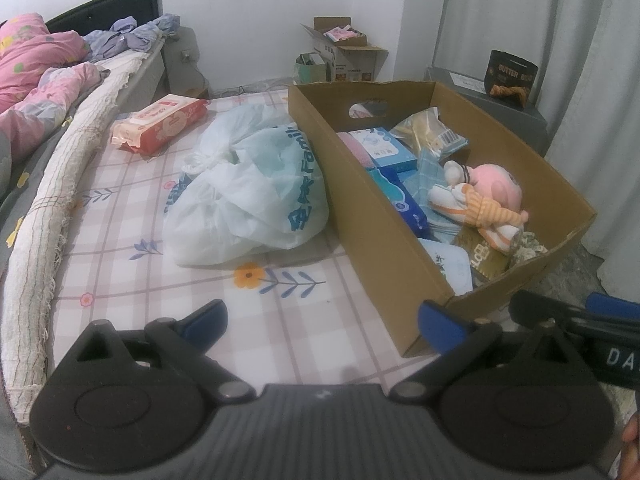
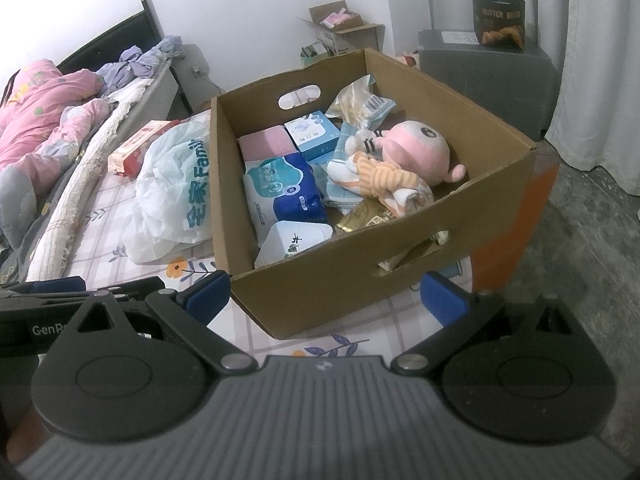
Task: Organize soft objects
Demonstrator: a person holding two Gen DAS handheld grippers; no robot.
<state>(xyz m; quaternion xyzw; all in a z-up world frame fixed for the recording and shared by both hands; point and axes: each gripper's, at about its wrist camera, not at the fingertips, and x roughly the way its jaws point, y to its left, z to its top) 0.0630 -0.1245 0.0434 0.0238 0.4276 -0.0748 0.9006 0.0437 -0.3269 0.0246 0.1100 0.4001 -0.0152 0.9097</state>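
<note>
A cardboard box (image 1: 372,236) (image 2: 340,264) stands on the checked floral sheet. It holds a pink plush toy in orange stripes (image 1: 486,200) (image 2: 404,156), a blue tissue pack (image 2: 288,192), a pink pack (image 2: 264,144), a small blue box (image 2: 314,134) and wrapped snacks. A tied white plastic bag (image 1: 248,192) (image 2: 172,196) lies left of the box. My left gripper (image 1: 322,322) is open and empty, near the box's front corner. My right gripper (image 2: 326,296) is open and empty, in front of the box.
A red wet-wipe pack (image 1: 158,122) lies further back on the sheet. A rolled mat (image 1: 52,208) and pink bedding (image 1: 36,80) lie to the left. A grey stand with a black bag (image 2: 498,20), an open carton (image 1: 344,54) and curtains stand behind.
</note>
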